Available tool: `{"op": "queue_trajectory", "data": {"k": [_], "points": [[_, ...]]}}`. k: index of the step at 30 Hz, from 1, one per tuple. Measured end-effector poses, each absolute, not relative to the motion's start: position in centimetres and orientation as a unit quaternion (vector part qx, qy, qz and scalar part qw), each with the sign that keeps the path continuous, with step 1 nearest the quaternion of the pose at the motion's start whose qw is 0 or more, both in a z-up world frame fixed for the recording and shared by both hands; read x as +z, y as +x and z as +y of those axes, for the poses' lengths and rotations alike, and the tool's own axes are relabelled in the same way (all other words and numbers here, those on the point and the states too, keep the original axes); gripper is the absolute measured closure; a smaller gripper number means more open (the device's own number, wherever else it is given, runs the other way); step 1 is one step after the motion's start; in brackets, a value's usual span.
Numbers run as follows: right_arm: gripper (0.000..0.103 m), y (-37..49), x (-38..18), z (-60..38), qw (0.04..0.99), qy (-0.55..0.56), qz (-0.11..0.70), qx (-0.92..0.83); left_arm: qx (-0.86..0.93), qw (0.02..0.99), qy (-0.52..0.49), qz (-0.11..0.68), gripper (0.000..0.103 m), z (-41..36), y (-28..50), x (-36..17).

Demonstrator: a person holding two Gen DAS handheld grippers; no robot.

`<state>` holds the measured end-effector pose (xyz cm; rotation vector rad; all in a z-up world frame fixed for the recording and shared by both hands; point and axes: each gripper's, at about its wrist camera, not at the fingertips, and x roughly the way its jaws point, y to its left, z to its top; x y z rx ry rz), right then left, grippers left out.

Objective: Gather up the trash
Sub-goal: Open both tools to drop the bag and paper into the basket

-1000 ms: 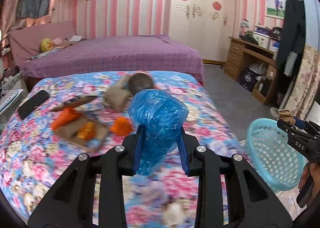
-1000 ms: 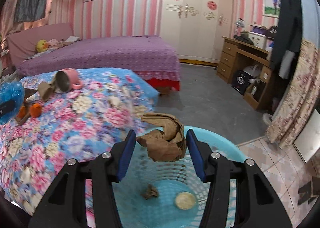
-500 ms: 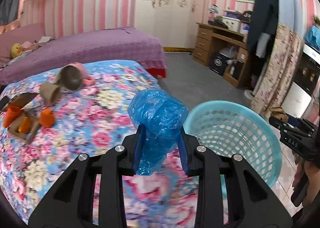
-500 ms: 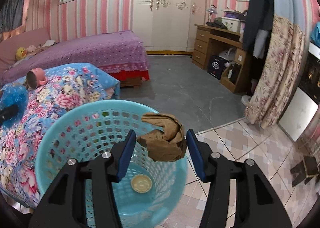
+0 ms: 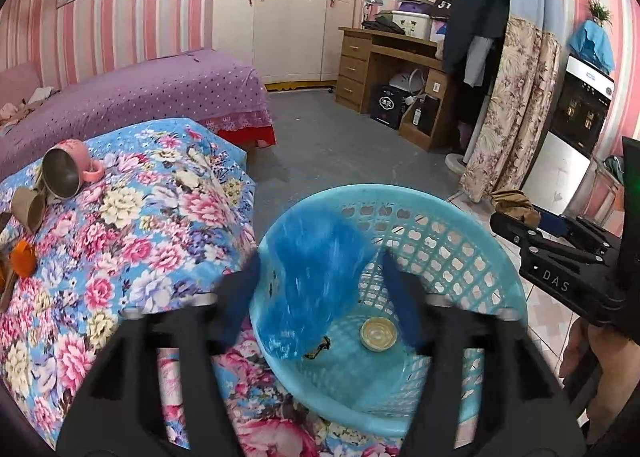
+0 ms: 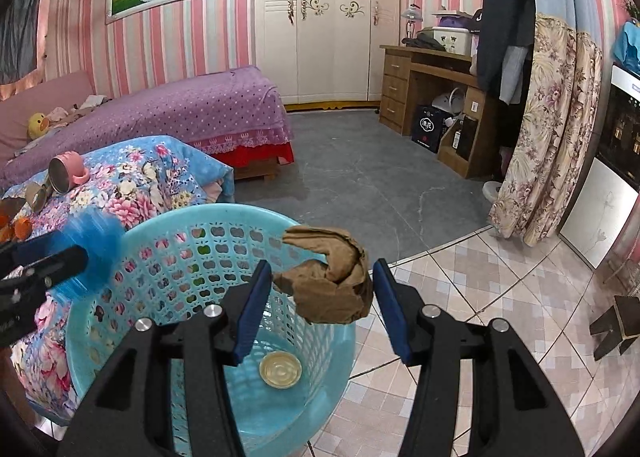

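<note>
A light blue plastic basket [image 5: 472,253] stands on the floor beside the flowered bed; it also shows in the right wrist view [image 6: 192,225]. My left gripper [image 5: 320,281] is open over the basket, and the blue plastic bag [image 5: 316,277] is blurred between its spread fingers, dropping into the basket. My right gripper [image 6: 318,289] is shut on a crumpled brown paper wad [image 6: 332,281] above the basket's right rim. A round cap [image 6: 280,369] lies on the basket's bottom.
On the flowered bedspread [image 5: 152,225] lie a tipped pink mug [image 5: 66,173], brown paper cups [image 5: 28,205] and orange scraps [image 5: 22,263]. A purple bed [image 6: 192,109], a wooden desk [image 6: 432,97] and a flowered curtain [image 6: 548,137] stand around the grey floor.
My left gripper has swung right over the basket and opened, letting go of the blue bag. My right gripper has shifted to the basket's right rim, still holding the brown wad.
</note>
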<state>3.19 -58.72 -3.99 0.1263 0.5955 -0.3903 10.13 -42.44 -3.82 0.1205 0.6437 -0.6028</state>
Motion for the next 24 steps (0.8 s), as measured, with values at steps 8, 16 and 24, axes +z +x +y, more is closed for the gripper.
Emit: {"op": "queue_trajectory", "data": {"k": [8, 16, 24], "points": [[0.051, 3.5, -4.0, -58.3, 0.937, 0.062, 0.292, -0.183, -0.236, 0.924, 0.044, 0.298, 0.011, -38.2, 12.4, -3.4], [0.05, 4.5, -4.3, -56.9, 0.937, 0.072, 0.294, -0.175, -0.189, 0.933, 0.038, 0.302, 0.009, -33.9, 13.9, -3.7], [0.023, 5.5, -3.4, -54.4, 0.943, 0.065, 0.275, -0.174, -0.168, 0.943, 0.044, 0.285, 0.007, -30.6, 13.4, -2.9]]}}
